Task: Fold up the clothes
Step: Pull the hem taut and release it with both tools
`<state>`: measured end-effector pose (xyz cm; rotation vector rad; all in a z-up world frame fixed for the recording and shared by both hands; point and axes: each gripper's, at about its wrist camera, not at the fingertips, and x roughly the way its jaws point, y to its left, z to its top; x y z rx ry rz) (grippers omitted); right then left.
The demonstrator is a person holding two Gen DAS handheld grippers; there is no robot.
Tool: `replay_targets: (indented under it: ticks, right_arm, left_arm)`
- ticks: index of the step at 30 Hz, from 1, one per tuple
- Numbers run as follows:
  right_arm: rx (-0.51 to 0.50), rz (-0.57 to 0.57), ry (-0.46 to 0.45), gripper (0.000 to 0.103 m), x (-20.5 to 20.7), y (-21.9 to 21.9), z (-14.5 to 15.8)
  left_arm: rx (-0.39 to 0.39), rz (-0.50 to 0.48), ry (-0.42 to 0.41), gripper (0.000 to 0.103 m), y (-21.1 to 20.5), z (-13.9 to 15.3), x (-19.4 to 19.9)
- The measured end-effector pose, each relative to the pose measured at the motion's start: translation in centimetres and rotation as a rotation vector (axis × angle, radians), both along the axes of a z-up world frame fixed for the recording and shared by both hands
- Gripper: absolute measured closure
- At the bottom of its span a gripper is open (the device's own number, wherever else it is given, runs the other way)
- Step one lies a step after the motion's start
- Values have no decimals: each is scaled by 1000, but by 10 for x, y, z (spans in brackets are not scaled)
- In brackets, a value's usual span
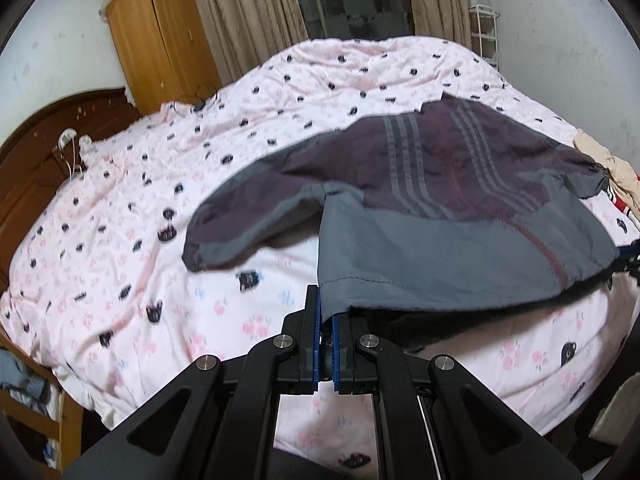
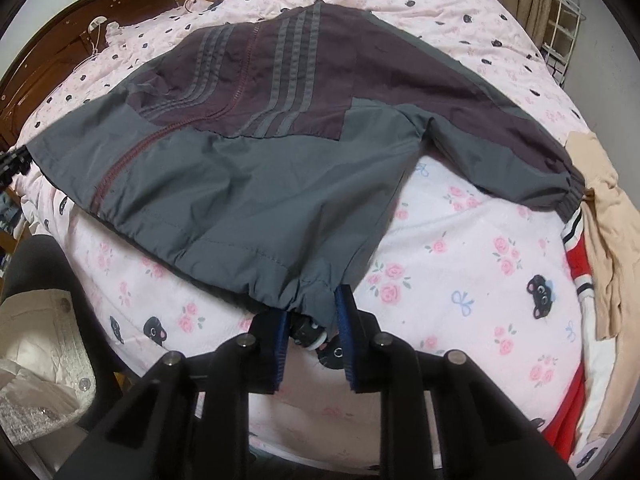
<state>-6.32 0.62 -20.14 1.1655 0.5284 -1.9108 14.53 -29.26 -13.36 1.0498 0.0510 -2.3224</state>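
We have the grey and maroon jacket (image 1: 420,200) by its bottom hem, one corner at each tool, its body stretched away from us over the pink patterned quilt (image 1: 140,208) that fills the middle of both views. In the left wrist view the left gripper (image 1: 326,320) sits at the lower centre of the frame with its blue pads pinched tight on the hem corner, the cloth rising straight out of them. In the right wrist view the right gripper (image 2: 316,320) is at the lower centre too, but its jaws stand apart with the gathered hem hanging between them; we cannot tell whether either pad actually presses the fabric, so this grip looks unsecured. One sleeve trails toward the right edge of that frame, its cuff just beside a beige garment (image 2: 608,240). We judge this to be the spreading step that comes ahead of the first fold. The next move calls for a firm hold on the right corner, then even tension across the hem so the jacket lies flat.
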Motion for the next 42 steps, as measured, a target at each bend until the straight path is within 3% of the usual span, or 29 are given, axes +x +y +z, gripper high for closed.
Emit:
replay_targets:
  ticks: [10, 17, 21, 26, 30, 31, 34, 38, 42]
  right_arm:
    - [-54, 28, 37, 85, -1, 20, 41]
    - [-120, 32, 9, 85, -1, 39, 67]
    - [-62, 48, -3, 86, 3, 44, 57]
    - [15, 57, -32, 86, 7, 43, 29]
    - [70, 82, -41, 86, 14, 42, 16]
    - [84, 87, -37, 86, 16, 43, 15]
    - [102, 91, -50, 82, 15, 48, 12]
    - [76, 93, -71, 58, 11, 55, 22]
    - [38, 110, -73, 57, 1, 50, 43]
  left_arm:
    - [-22, -7, -13, 99, 10, 10, 5]
    - [-45, -33, -132, 99, 17, 3, 8]
    - [-11, -54, -236, 99, 20, -25, 8]
    - [34, -59, -310, 98, 24, -55, 12]
    - [31, -56, -330, 95, 27, -62, 17]
    - [29, -55, -339, 88, 27, -63, 18]
    - [18, -26, -394, 44, 25, -70, 23]
    - [91, -16, -353, 42, 18, -69, 43]
    - [101, -4, -250, 42, 8, -45, 49]
